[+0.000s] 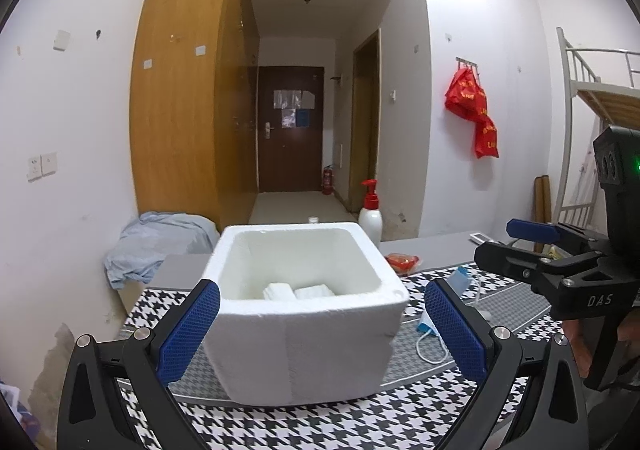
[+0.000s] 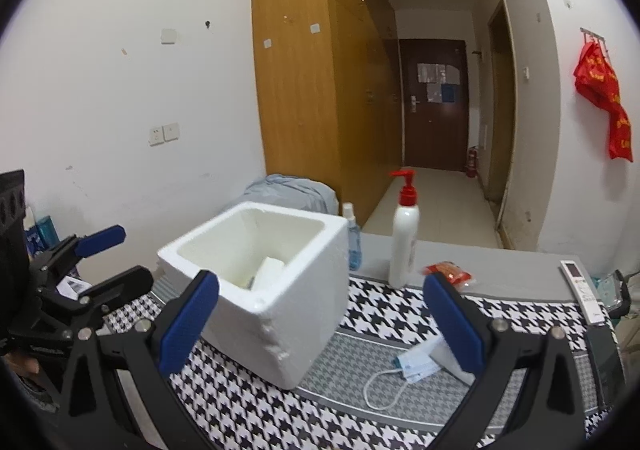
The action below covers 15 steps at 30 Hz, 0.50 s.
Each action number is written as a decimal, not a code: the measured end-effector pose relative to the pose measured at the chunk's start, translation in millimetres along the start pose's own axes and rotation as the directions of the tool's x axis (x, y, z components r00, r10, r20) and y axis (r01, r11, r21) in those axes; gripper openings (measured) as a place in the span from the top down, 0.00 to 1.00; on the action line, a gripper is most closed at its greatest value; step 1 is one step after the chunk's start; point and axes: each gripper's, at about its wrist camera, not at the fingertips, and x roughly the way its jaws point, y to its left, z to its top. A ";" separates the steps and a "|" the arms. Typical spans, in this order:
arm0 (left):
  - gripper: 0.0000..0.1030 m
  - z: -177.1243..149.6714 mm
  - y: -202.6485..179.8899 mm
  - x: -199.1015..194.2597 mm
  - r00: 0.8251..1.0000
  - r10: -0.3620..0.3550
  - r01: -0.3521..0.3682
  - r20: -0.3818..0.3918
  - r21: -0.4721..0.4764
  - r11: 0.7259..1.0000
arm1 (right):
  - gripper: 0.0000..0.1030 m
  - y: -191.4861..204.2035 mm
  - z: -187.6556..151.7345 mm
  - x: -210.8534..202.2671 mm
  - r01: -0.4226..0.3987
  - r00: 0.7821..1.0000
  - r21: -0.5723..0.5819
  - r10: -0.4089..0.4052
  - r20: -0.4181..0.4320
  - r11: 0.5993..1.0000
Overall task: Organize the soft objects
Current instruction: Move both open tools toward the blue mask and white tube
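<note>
The foam box [image 1: 304, 310] stands on the houndstooth cloth [image 1: 320, 422], between the wide-open fingers of the left gripper [image 1: 322, 330]; the pads do not press it. Two white soft pieces [image 1: 298, 292] lie inside. The right gripper [image 2: 320, 326] is open fully and holds nothing; the box is at its 10 o'clock, and a face mask [image 2: 416, 364] lies just beside its right finger [image 2: 452, 326], at 5 o'clock.

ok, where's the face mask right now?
Right wrist view: face mask lies flat on the houndstooth cloth, right of the foam box, beside the right gripper's right finger.
</note>
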 end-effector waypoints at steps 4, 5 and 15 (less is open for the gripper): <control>0.01 -6.5 -8.5 3.7 1.000 -0.015 0.015 0.004 0.006 1.000 | 0.00 -8.4 -11.3 -6.1 -0.006 1.000 0.018 0.006 0.002 1.000; 0.01 -8.3 -9.9 4.4 1.000 -0.016 0.016 0.003 0.006 1.000 | 0.00 -10.3 -13.8 -7.0 -0.008 1.000 0.016 0.008 -0.004 1.000; 0.01 -32.2 -31.2 20.2 0.998 -0.045 0.046 -0.046 0.035 0.998 | 0.00 -34.9 -43.0 -13.4 0.045 0.999 0.039 -0.044 -0.031 0.998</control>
